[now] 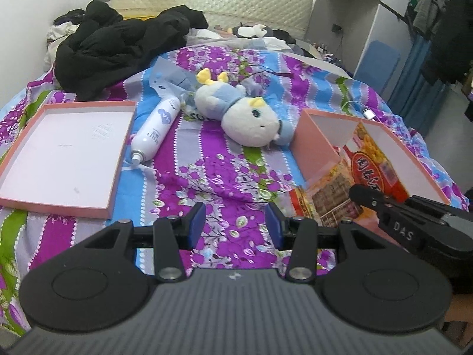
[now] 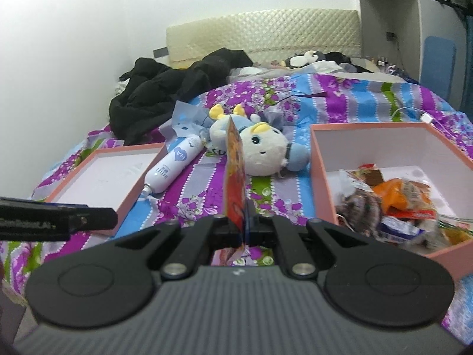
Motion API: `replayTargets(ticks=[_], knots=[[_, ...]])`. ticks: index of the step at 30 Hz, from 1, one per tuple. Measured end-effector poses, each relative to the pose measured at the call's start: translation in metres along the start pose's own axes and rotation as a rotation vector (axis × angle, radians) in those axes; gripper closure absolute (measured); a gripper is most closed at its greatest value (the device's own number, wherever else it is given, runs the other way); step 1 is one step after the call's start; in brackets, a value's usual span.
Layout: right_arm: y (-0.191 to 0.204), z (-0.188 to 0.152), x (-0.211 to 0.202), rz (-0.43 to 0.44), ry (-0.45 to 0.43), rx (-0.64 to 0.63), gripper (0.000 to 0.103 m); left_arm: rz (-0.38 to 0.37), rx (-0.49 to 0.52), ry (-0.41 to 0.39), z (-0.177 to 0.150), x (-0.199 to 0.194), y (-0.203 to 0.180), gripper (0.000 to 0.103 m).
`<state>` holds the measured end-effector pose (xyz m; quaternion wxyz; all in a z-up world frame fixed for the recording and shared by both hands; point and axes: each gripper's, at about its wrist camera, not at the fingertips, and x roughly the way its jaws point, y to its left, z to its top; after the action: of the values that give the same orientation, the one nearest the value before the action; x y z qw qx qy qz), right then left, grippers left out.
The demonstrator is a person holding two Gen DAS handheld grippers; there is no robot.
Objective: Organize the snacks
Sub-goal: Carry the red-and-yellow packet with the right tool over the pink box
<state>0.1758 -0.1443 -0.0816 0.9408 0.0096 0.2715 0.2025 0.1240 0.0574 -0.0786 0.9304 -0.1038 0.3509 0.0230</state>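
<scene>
My right gripper [image 2: 244, 224] is shut on a flat red and yellow snack packet [image 2: 235, 177], which stands edge-on above the floral bedspread. In the left wrist view the same packet [image 1: 354, 171] hangs in front of the open pink box [image 1: 313, 136], with the right gripper [image 1: 359, 193] at its lower right edge. The pink box [image 2: 322, 171] lies to the right of the packet and holds several loose snack packets [image 2: 399, 204]. My left gripper [image 1: 235, 222] is open over the bedspread with nothing between its blue pads. Its dark tip [image 2: 109, 220] shows at the left of the right wrist view.
The pink box lid [image 1: 65, 148] lies open side up at the left. A white spray bottle [image 1: 156, 130] and a plush toy [image 1: 245, 118] lie between lid and box. Black clothes [image 1: 118, 44] are piled at the back left; a white cable [image 1: 368, 114] lies behind the box.
</scene>
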Motion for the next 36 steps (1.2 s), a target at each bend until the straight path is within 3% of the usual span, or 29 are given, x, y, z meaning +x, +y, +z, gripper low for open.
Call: replayTargets(ticks=[15,21,28,36], knots=[[-0.019,-0.004,-0.077,-0.066,-0.038,0.007,0.098,-0.114,0.036,0.010,-0.013,-0.037,-0.049,0.051],[-0.034,-0.009,-0.104,-0.104,-0.034,0.027,0.098,-0.164,0.076,0.004,-0.017,-0.044,-0.080,0.046],[-0.058,-0.012,-0.124,-0.162,-0.024,0.054,0.098,-0.218,0.113,0.022,-0.015,-0.031,-0.110,0.045],[-0.090,0.008,-0.114,-0.192,-0.042,0.099,0.098,-0.255,0.137,0.049,0.006,0.006,-0.138,0.045]])
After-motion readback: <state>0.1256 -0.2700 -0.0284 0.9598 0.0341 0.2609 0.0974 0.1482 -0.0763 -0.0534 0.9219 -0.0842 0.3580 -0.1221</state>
